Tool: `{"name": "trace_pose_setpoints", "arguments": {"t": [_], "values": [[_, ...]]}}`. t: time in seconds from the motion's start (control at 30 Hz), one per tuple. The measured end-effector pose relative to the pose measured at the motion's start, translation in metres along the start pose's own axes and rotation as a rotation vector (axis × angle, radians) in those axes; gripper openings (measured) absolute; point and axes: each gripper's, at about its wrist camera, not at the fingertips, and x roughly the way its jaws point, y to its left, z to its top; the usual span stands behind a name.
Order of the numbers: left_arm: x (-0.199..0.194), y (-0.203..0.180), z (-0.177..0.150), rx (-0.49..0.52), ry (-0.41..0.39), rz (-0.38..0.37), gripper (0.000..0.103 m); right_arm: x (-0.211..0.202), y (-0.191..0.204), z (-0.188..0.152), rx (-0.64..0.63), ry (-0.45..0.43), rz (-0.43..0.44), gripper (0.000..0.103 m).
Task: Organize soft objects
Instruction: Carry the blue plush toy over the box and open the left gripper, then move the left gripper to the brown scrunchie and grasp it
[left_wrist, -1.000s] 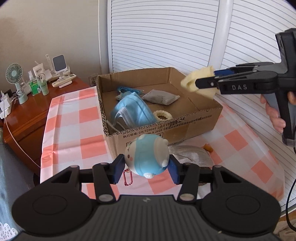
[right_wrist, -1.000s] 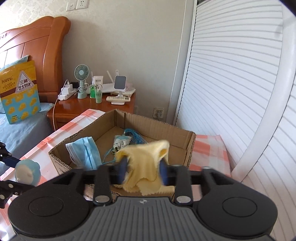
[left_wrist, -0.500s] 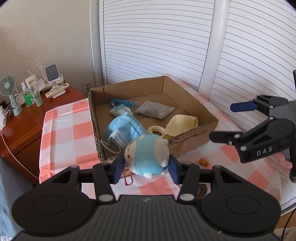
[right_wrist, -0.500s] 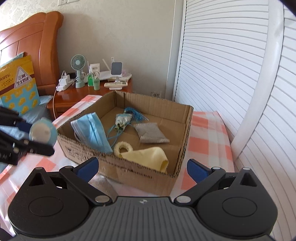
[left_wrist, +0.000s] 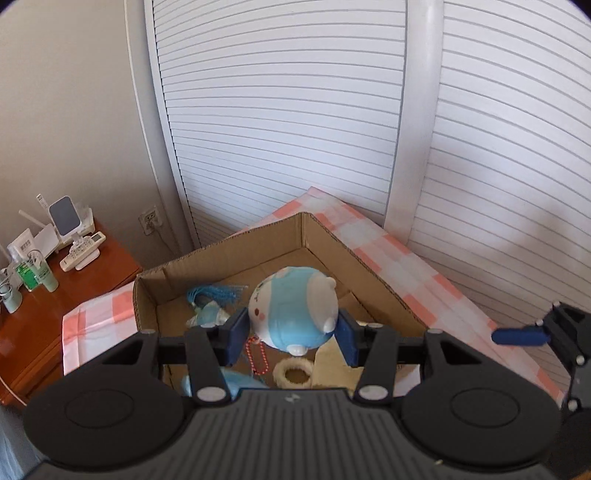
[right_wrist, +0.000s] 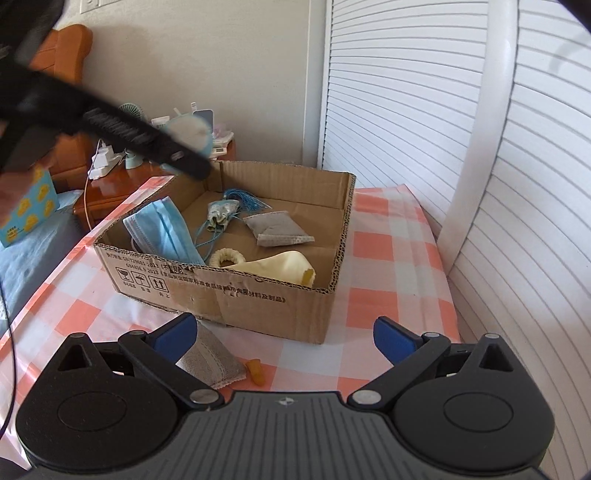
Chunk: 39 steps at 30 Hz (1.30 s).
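Note:
My left gripper (left_wrist: 291, 332) is shut on a round blue-and-white plush toy (left_wrist: 295, 317) with a red bead chain, held above the open cardboard box (left_wrist: 373, 280). In the right wrist view the toy (right_wrist: 192, 131) is blurred, high over the box's far left corner. The box (right_wrist: 258, 299) holds a blue face mask (right_wrist: 162, 232), a yellow cloth (right_wrist: 277, 266), a cream ring (right_wrist: 227, 256), a grey pouch (right_wrist: 277, 229) and a blue tassel bag (right_wrist: 229, 210). My right gripper (right_wrist: 284, 336) is open and empty, in front of the box.
A grey pouch (right_wrist: 210, 363) and a small orange piece (right_wrist: 256, 371) lie on the checked tablecloth (right_wrist: 384, 295) just before the box. A wooden nightstand (left_wrist: 55, 291) with a fan, bottles and remotes stands left. White louvred doors (left_wrist: 295, 129) rise behind.
My right gripper opened, dropped the yellow cloth into the box and drew back. My left gripper carried the plush toy forward from in front of the box to above it.

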Motion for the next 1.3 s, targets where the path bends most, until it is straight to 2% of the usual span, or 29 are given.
{"name": "trace_pose_setpoints", "arguments": {"t": [0.17, 0.23, 0.27, 0.33, 0.37, 0.53, 0.7, 0.87, 1.3], "values": [[0.045, -0.002, 0.032, -0.009, 0.017, 0.018, 0.05, -0.004, -0.006, -0.003, 0.032, -0.013, -0.017, 0.103], [0.062, -0.003, 0.041, -0.014, 0.027, 0.033, 0.053, -0.006, -0.008, -0.004, 0.048, -0.016, -0.027, 0.103], [0.068, -0.003, 0.044, -0.021, 0.029, 0.034, 0.058, -0.006, -0.009, -0.005, 0.054, -0.016, -0.029, 0.103], [0.078, -0.001, 0.048, -0.055, 0.031, 0.057, 0.092, -0.008, -0.01, -0.007, 0.065, -0.021, -0.028, 0.103], [0.079, 0.001, 0.048, -0.074, 0.019, 0.084, 0.094, -0.009, -0.01, -0.007, 0.07, -0.027, -0.028, 0.103], [0.062, 0.007, 0.039, -0.112, 0.014, 0.068, 0.095, -0.015, -0.013, -0.009, 0.081, -0.048, -0.04, 0.103], [0.029, 0.008, 0.02, -0.117, -0.005, 0.086, 0.1, -0.018, -0.019, -0.013, 0.104, -0.052, -0.053, 0.103], [-0.002, 0.002, -0.002, -0.098, -0.021, 0.12, 0.101, -0.024, -0.028, -0.018, 0.15, -0.063, -0.072, 0.103], [-0.051, -0.029, -0.084, -0.066, -0.032, 0.136, 0.102, -0.039, -0.036, -0.032, 0.218, -0.071, -0.105, 0.103]]}}
